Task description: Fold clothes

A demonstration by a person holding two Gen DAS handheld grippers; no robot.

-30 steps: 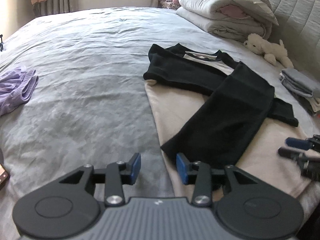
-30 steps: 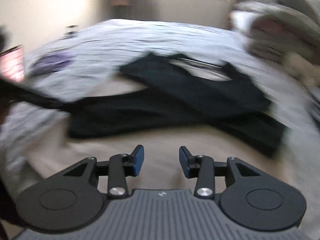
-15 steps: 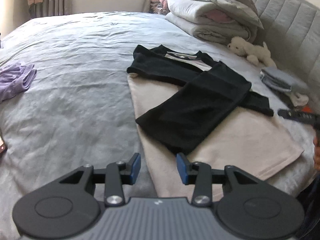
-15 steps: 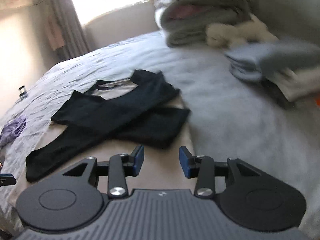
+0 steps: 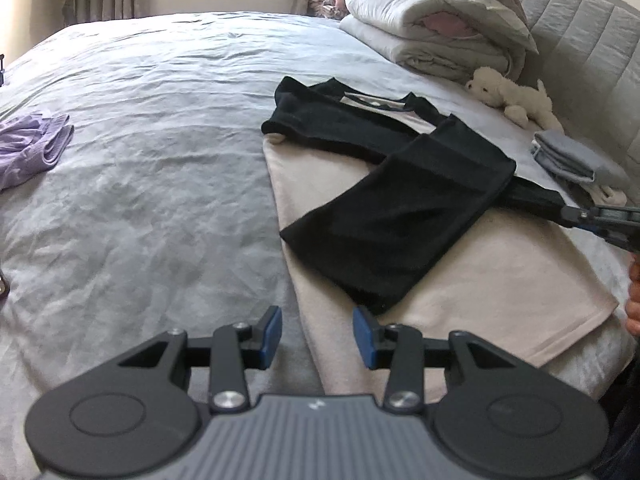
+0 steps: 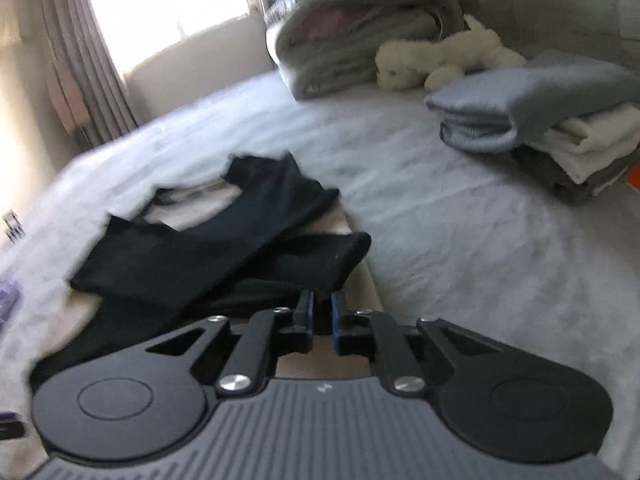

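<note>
A beige shirt [image 5: 500,280] with black sleeves lies flat on the grey bed [image 5: 160,160]. One black sleeve [image 5: 400,220] is folded across its body. My left gripper [image 5: 317,334] hovers open over the shirt's near left edge, nothing between its blue pads. At the shirt's right side, my right gripper [image 5: 572,214] has its jaws closing on the end of the other black sleeve [image 5: 532,196]. In the right wrist view that sleeve [image 6: 320,256] runs down into the narrow gap of the right gripper [image 6: 321,314], above the beige cloth [image 6: 362,284].
A purple garment [image 5: 28,152] lies at the bed's left. A stack of folded clothes [image 5: 576,160] [image 6: 540,96], a white plush toy [image 5: 508,96] and a piled duvet [image 5: 432,28] sit by the padded headboard [image 5: 580,40]. A person's hand [image 5: 634,300] shows at the right edge.
The right gripper swung over to the shirt's right side, rolled, and its jaws came nearly together at the sleeve end. The left gripper drew back slightly and stayed open.
</note>
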